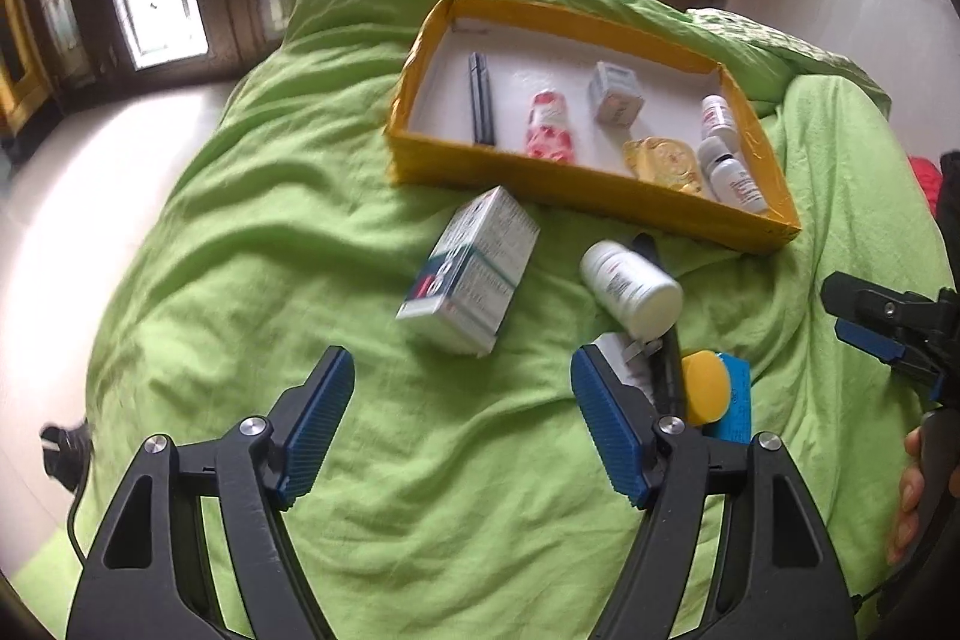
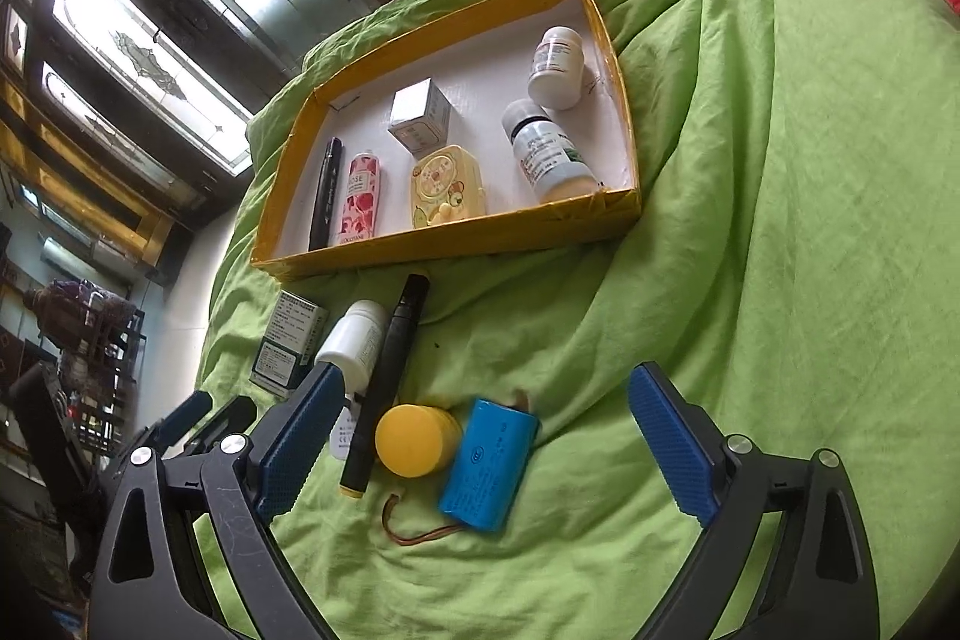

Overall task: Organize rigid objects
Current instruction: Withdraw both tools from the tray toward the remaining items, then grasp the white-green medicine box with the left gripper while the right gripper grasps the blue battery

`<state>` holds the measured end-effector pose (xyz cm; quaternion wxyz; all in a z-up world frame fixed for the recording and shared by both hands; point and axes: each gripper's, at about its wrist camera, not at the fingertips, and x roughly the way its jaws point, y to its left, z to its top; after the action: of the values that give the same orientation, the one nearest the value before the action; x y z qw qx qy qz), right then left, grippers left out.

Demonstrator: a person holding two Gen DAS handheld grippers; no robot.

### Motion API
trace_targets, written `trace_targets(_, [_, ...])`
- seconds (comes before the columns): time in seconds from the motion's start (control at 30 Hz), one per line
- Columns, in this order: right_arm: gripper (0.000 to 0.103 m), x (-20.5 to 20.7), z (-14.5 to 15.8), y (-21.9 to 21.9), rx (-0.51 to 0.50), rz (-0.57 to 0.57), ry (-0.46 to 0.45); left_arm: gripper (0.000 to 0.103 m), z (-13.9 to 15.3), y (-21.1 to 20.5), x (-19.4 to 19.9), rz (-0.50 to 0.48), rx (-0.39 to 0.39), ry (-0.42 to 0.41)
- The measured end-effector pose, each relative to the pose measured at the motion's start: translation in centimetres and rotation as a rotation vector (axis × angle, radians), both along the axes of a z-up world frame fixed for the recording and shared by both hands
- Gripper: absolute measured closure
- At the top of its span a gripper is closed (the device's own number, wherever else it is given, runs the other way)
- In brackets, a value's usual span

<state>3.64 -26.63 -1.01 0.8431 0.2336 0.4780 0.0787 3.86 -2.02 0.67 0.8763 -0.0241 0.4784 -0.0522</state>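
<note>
Plainly the tray (image 2: 606, 214) is the collecting place: it sits on the green bed (image 1: 240, 244) and already holds a pen, a rose tube, a small box, a yellow tin and bottles. Loose items lie just in front of it: a carton (image 1: 471, 268), a white bottle (image 1: 630, 286), a black marker (image 2: 387, 376), a yellow lid (image 2: 414, 439) and a blue battery (image 2: 489, 463). Both left gripper (image 1: 462, 421) and right gripper (image 2: 477, 451) have their fingers spread wide, empty. The marker, lid and battery crowd together, touching, which could hinder a clean pick.
</note>
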Motion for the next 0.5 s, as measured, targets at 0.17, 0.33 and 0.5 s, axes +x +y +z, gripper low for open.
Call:
trace_targets(0.17, [0.01, -0.1, 0.1, 0.3, 0.004, 0.007, -0.004, 0.028, -0.6, 0.4, 0.2, 0.014, 0.001, 0.015])
trace_targets(0.33, [0.01, -0.1, -0.1, 0.3, 0.005, -0.001, -0.001, 0.028, -0.6, -1.2, 2.6, -0.028, 0.105, 0.024])
trace_targets(0.5, [0.01, -0.1, -0.3, 0.2, 0.007, 0.001, 0.003, 0.028, -1.3, -3.0, 5.2, -0.073, 0.187, 0.029])
